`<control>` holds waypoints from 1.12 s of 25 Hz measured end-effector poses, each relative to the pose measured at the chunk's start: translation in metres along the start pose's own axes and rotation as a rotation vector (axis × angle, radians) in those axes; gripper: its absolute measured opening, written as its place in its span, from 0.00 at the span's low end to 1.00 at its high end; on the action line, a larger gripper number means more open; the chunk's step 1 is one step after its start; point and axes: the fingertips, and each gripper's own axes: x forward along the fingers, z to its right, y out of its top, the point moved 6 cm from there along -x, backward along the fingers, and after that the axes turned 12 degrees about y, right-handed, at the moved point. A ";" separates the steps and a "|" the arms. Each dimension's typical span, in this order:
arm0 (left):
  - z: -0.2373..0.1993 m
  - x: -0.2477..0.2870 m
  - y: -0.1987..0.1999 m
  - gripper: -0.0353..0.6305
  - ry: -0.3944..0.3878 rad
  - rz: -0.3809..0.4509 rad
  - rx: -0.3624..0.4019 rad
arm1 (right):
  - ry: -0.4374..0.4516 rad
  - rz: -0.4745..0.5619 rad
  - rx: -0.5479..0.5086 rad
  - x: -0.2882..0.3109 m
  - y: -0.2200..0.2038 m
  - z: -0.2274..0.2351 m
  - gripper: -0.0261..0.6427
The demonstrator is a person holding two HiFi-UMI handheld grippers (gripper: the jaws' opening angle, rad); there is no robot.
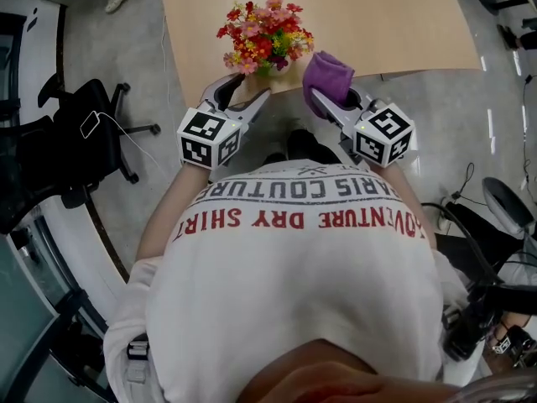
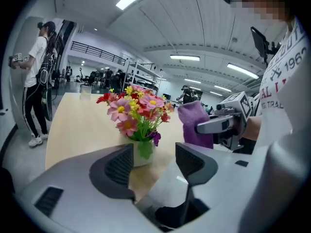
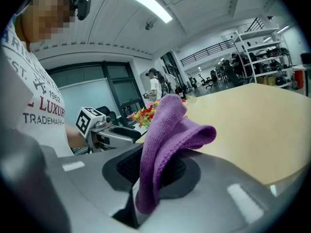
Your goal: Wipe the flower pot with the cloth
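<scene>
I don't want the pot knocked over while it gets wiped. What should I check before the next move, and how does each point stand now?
1. Cloth clamped in the right gripper: ok, jaws shut on it.
2. Left gripper ready to take hold: ok, jaws apart, nothing gripped.
3. Pot upright on the table: ok.
4. Pot steadied by the left gripper: not ok, it stands beyond the jaws, untouched.
5. Cloth on the pot: not ok, a gap lies between them.
6. Where the pot is dirty: cannot tell.
</scene>
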 end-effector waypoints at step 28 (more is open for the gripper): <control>-0.019 0.077 -0.010 0.59 0.089 0.041 0.079 | -0.003 0.094 0.143 0.031 -0.037 0.030 0.13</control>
